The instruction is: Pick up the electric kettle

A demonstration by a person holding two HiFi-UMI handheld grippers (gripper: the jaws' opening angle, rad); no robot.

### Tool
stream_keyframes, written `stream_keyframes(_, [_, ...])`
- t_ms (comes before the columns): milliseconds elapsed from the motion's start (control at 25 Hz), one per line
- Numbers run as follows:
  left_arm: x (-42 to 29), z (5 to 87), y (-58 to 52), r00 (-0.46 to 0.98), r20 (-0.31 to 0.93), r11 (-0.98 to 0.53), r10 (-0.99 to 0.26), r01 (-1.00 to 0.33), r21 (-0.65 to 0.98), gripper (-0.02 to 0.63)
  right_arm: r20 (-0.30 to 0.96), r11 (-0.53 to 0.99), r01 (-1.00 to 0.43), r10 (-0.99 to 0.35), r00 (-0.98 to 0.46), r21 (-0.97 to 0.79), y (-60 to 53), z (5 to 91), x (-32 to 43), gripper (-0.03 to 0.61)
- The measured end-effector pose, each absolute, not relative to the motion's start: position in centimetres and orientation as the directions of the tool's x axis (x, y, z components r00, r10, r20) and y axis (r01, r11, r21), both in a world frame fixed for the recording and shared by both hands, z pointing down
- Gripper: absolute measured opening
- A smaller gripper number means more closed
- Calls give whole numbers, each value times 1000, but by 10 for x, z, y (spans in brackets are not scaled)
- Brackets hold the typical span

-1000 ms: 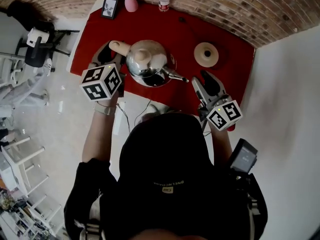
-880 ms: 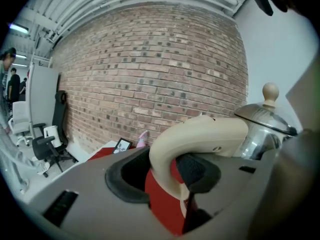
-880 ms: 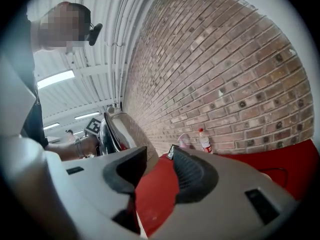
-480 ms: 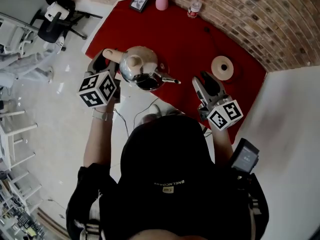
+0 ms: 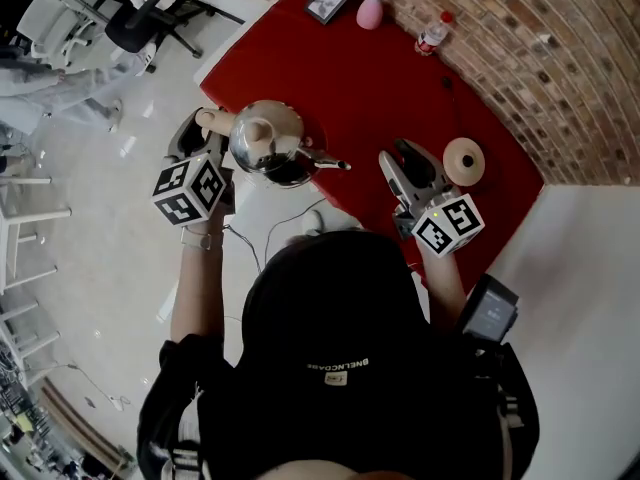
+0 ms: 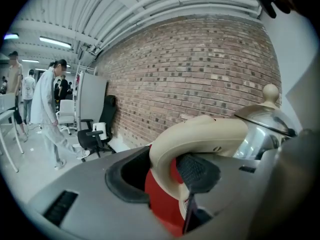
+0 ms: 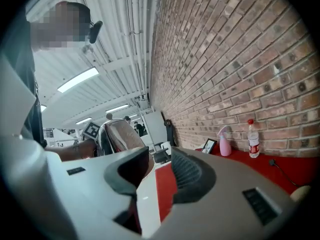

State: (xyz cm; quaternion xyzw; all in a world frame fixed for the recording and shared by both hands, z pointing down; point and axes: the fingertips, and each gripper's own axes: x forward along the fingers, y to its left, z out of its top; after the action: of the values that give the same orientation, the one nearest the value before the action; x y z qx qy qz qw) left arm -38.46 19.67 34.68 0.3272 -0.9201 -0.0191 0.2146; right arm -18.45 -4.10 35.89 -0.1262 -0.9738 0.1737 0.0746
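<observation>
jaws near red table (image 5: 375, 83), brick wall (image 5: 545, 48)

The electric kettle (image 5: 275, 146) has a polished steel dome body, a cream lid knob (image 5: 255, 131) and a cream loop handle (image 6: 200, 134). It stands upright, over the edge of the red table (image 5: 380, 88). Its handle sticks out at 10 o'clock, clamped in the left gripper (image 6: 162, 176), and its spout (image 5: 335, 164) points to 4 o'clock

the red table (image 5: 380, 78) bears a picture frame (image 5: 327, 3), pink spray bottle (image 5: 374, 10), water bottle (image 5: 432, 34) and round base (image 5: 464, 160).
</observation>
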Motion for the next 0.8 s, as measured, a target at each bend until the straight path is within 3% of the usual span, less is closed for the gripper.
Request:
stream_keyframes(320, [-378, 350, 249, -754, 388, 847, -530, -496, 193, 166, 120, 890, 292, 352, -928, -351, -13, 361, -205, 98])
stream_keyframes(800, [-367, 354, 274, -785, 395, 879, -476, -427, 211, 166, 135, 868, 358, 423, -896, -345, 4, 361, -216, 86])
